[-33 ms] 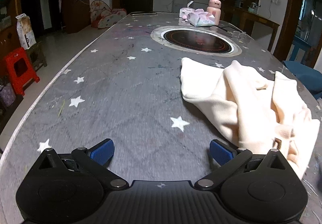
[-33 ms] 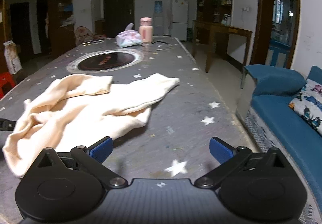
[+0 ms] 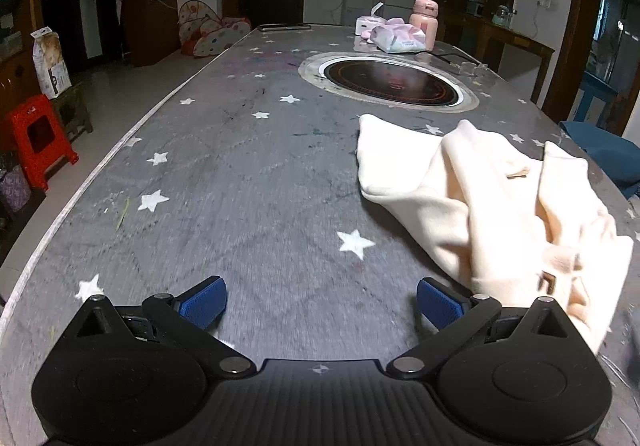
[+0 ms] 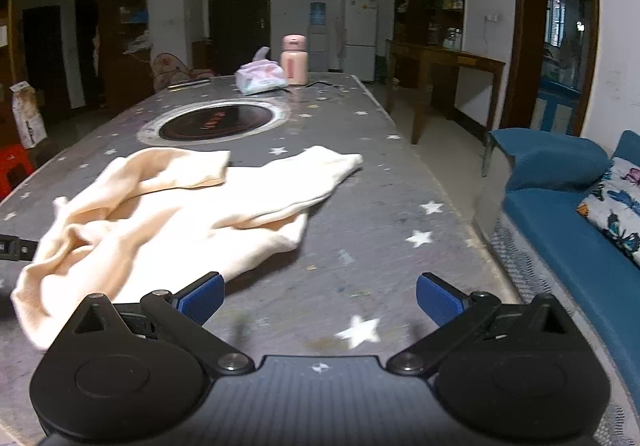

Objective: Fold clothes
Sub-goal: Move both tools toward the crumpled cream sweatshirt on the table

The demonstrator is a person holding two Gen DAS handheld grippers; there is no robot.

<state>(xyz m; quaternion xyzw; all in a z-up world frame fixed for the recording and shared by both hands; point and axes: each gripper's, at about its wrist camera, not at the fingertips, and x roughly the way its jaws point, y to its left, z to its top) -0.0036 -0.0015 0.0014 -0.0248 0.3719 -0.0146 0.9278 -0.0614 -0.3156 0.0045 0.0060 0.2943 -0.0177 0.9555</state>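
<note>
Bare table lay open left of the crumpled garment and right of it toward the edge. Far end was blocked by bottle and tissue pack.

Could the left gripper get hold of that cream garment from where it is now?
Probably yes. The left gripper is open, and the garment lies crumpled just to its right on the table, with nothing between them.

Cream garment; grey table, white stars; pink flask.
</note>
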